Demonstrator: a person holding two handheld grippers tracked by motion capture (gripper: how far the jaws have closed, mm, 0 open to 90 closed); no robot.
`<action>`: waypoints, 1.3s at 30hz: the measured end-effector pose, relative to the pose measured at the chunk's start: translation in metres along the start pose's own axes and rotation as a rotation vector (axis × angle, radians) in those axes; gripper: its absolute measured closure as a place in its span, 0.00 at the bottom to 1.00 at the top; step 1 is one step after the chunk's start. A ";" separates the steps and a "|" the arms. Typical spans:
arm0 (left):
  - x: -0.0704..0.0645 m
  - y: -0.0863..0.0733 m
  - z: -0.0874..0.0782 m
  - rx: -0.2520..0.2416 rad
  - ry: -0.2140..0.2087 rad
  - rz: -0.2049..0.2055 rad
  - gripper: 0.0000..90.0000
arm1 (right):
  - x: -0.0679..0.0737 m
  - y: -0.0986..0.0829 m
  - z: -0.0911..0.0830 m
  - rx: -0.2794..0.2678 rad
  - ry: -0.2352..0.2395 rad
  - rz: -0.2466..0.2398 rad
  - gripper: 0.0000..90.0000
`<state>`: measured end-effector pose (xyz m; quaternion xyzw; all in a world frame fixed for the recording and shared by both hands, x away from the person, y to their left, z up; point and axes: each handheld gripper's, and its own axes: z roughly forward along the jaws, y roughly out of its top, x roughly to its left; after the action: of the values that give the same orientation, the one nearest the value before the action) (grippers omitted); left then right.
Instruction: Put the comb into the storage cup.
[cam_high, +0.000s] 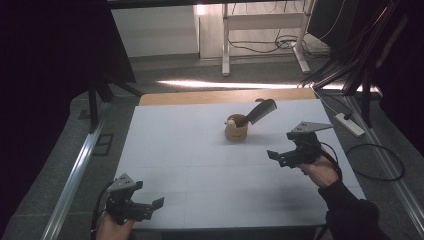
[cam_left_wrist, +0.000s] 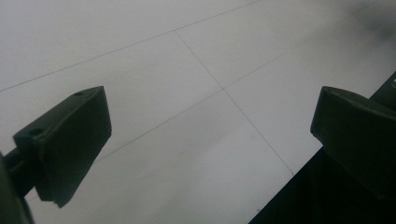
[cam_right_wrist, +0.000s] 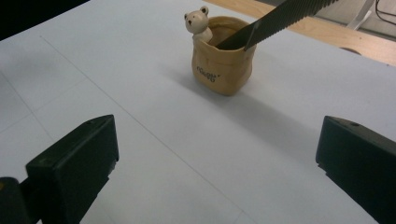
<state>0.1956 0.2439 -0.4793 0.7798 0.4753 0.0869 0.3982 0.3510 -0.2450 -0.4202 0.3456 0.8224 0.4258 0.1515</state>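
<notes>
Right now I am holding the right gripper (cam_high: 280, 158) above the table (cam_high: 200, 170), my right hand (cam_high: 320, 172) wrapped around its grip from behind and below, the dark sleeve (cam_high: 350, 212) running back toward the near edge. Its jaws are pointing forward and to the left, standing wide apart with nothing between them. Ahead of those jaws, well apart from them, the small tan pot (cam_right_wrist: 223, 65) is standing upright on the table, a little bear figure (cam_right_wrist: 198, 23) peeking over its rim. A black comb (cam_right_wrist: 280, 18) is leaning out of the pot, its lower end inside and its toothed end slanting up and away to the right of the gripper's line of sight.

I am keeping the left gripper (cam_high: 150, 206) low at the near edge of the table, my left hand (cam_high: 112, 227) coming up under it. Its jaws are also spread wide and empty, aimed to the right along the bare white surface, far from the pot.
</notes>
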 end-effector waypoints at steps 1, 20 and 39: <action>0.000 0.000 0.000 0.000 0.000 0.000 0.00 | 0.000 -0.001 -0.001 0.001 0.001 0.002 0.00; 0.000 0.000 0.000 -0.001 -0.004 0.001 0.00 | 0.004 -0.019 -0.016 0.030 -0.021 -0.020 0.00; 0.000 -0.001 -0.001 -0.010 -0.014 0.007 0.00 | 0.011 -0.036 -0.032 0.030 -0.042 -0.013 0.00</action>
<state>0.1946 0.2446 -0.4790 0.7801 0.4693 0.0850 0.4050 0.3098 -0.2703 -0.4302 0.3515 0.8274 0.4053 0.1663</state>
